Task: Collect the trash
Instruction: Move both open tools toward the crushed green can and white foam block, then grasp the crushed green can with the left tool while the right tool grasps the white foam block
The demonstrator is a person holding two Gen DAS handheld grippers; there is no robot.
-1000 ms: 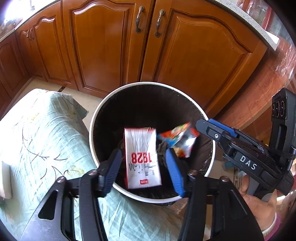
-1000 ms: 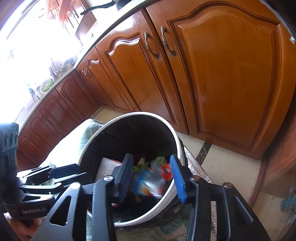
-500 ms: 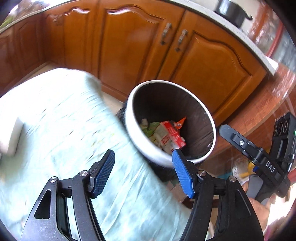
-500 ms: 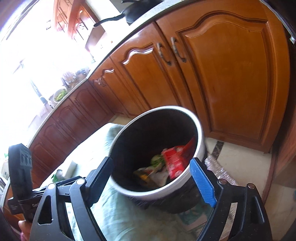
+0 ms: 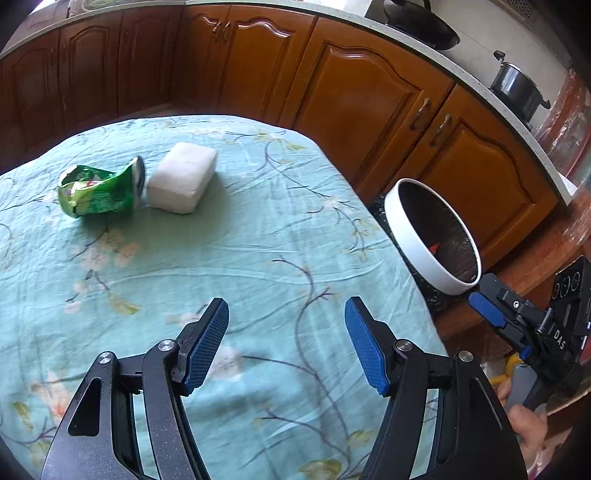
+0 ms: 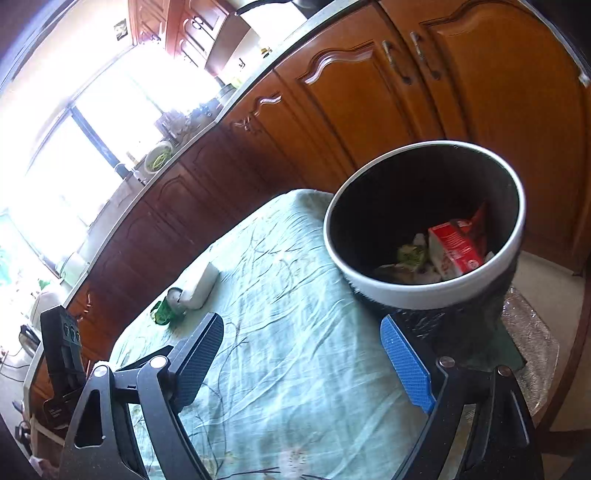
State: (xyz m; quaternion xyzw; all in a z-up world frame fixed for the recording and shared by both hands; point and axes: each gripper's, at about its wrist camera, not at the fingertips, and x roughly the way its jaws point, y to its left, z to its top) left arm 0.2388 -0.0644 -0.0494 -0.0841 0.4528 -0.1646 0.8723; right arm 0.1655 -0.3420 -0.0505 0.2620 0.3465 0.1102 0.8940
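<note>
A crushed green can (image 5: 98, 192) lies on the teal floral tablecloth (image 5: 258, 236), touching a white tissue pack (image 5: 183, 177); both also show small in the right wrist view, the can (image 6: 168, 306) and the pack (image 6: 201, 282). My left gripper (image 5: 286, 345) is open and empty above the cloth, well short of them. My right gripper (image 6: 303, 363) is open and empty over the table's edge. The white-rimmed bin (image 6: 424, 291) with a black liner stands beside the table and holds a red carton (image 6: 454, 253) and wrappers. It also shows in the left wrist view (image 5: 421, 240).
Wooden cabinets (image 5: 369, 96) run behind the table and the bin. A pot (image 5: 517, 86) and a pan (image 5: 421, 26) sit on the counter. A clear glass surface (image 6: 532, 332) lies to the right of the bin.
Both grippers have let go of their trash, which now lies in the bin, and pulled back from it. The left gripper has swung left over the table, bringing the can and tissue pack into view.
</note>
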